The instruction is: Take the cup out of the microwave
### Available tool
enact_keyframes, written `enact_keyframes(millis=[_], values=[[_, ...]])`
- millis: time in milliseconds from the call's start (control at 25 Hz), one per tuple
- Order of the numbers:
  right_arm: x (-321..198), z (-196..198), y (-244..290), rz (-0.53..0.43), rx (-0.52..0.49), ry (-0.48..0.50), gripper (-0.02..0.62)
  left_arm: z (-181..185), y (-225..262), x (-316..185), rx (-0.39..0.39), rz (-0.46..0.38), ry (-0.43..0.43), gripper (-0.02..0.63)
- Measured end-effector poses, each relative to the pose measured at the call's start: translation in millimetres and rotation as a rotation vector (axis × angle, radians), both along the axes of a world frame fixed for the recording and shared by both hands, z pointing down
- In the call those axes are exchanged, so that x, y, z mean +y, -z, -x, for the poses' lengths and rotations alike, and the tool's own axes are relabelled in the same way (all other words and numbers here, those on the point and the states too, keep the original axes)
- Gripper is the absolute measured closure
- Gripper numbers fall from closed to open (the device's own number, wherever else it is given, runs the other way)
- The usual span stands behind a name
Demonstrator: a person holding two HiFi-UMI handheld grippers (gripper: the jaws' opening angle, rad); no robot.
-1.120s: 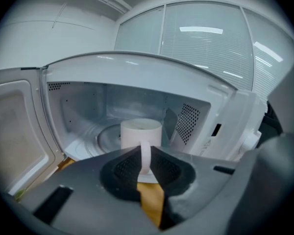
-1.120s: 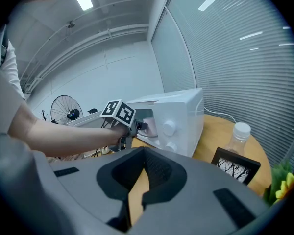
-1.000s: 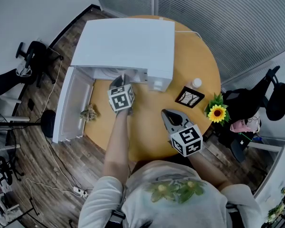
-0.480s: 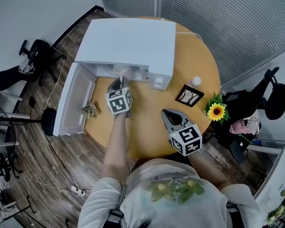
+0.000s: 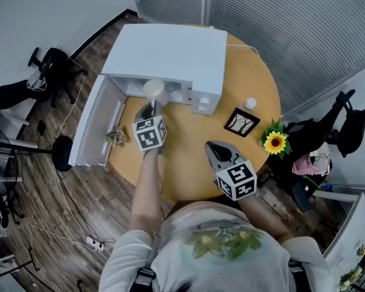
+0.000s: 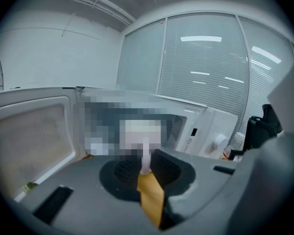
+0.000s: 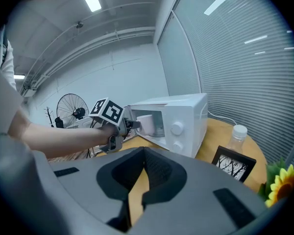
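Note:
A white cup [image 5: 153, 89] hangs at the mouth of the white microwave [image 5: 170, 59], whose door [image 5: 97, 123] swings open to the left. My left gripper [image 5: 152, 107] is shut on the cup's handle. In the left gripper view the cup [image 6: 142, 133] is partly under a mosaic patch, with its handle pinched between the left gripper's [image 6: 146, 168] jaws. The right gripper view shows the cup [image 7: 146, 123] level with the microwave's [image 7: 181, 116] front. My right gripper [image 5: 222, 154] hovers over the table's near side, shut and with nothing in it, and its jaws [image 7: 137, 190] show only a thin slit.
On the round wooden table [image 5: 188, 169] stand a black picture frame [image 5: 242, 123], a small bottle [image 5: 251, 105] and a sunflower [image 5: 276, 143] to the right. A dried sprig [image 5: 115, 137] lies by the open door. Office chairs stand around the table.
My left gripper has drawn back toward me and a little upward, and the cup has come out from the cavity into plain view. The right gripper has barely shifted.

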State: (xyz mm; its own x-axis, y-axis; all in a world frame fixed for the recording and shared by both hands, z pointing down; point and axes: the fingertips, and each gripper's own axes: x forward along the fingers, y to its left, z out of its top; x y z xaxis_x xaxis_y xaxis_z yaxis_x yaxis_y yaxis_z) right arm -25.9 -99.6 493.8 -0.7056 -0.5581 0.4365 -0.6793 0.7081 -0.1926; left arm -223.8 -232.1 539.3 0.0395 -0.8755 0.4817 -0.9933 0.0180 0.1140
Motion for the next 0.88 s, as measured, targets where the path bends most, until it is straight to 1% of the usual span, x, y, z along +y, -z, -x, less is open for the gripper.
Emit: enact_keyframes(millis=[200, 640, 880], values=[[7.8, 3.8, 3.3, -0.007, 0.001, 0.018, 0.578, 5.4, 4.9, 15.8, 0.003, -0.012, 0.010, 0.554], [21.0, 12.7, 5.2, -0.015, 0.003, 0.054, 0.578, 6.8, 22.1, 53.9, -0.023, -0.058, 0.010, 0.554], [27.5, 14.1, 9.7, -0.024, 0.003, 0.068, 0.578, 1.3, 39.0, 76.6, -0.024, -0.095, -0.009, 0.554]])
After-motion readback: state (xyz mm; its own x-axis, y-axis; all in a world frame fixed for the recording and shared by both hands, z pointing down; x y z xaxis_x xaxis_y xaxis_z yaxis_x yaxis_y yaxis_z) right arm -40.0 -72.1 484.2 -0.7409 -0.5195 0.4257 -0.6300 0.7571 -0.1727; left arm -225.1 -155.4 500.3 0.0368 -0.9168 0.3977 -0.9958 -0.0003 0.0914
